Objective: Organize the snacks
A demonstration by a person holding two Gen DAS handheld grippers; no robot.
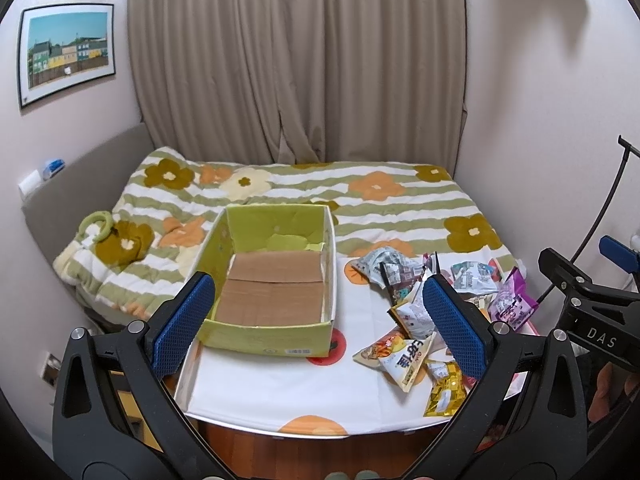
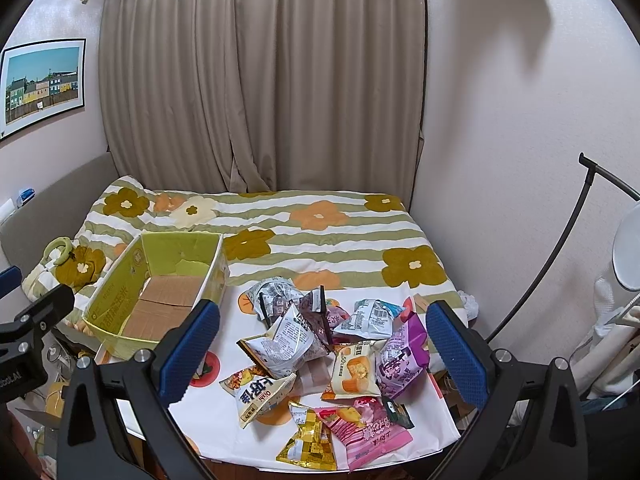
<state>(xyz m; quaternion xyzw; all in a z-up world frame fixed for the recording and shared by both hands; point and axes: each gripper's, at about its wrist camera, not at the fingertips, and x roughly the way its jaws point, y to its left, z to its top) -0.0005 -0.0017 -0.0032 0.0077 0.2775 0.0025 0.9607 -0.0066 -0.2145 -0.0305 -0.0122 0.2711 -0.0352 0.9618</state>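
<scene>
Beside the green box (image 2: pixel 160 292), snack packets (image 2: pixel 320 352) lie heaped, untouched.

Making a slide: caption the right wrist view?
Open right gripper above a snack packet pile beside the empty green box.

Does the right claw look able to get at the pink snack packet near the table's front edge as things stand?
Probably yes. The right claw is open and empty, and the pink snack packet lies on top at the front of the pile, nothing covering it. Only the yellow packet and a small dark packet crowd its edges.
</scene>
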